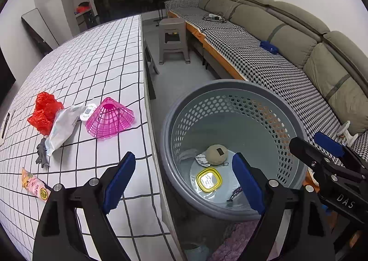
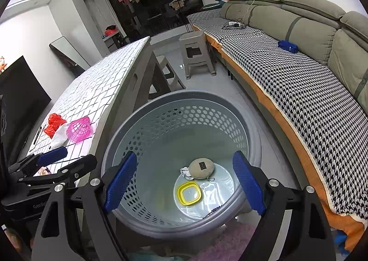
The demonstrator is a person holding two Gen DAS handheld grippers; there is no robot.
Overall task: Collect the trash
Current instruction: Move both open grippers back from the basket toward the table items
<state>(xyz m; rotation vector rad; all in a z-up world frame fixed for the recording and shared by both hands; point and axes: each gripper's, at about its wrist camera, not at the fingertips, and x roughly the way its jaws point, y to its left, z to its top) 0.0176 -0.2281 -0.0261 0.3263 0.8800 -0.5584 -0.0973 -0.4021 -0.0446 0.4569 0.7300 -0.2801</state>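
While both grippers hang over the grey perforated basket (image 2: 128,137) on the floor beside the checked table (image 1: 96,58), the left gripper (image 1: 184,180) and the right gripper (image 2: 185,182) each stand with jaws spread wide and nothing between them. Inside the basket lie a yellow-rimmed lid (image 2: 189,192), a beige round pouch (image 2: 202,168) and a crumpled white scrap (image 2: 186,172). On the table sit a red plastic bag (image 1: 44,112), a white wrapper (image 1: 63,127), a pink mesh basket (image 1: 110,117), a grey scrap (image 1: 42,154) and a pink snack packet (image 1: 34,186).
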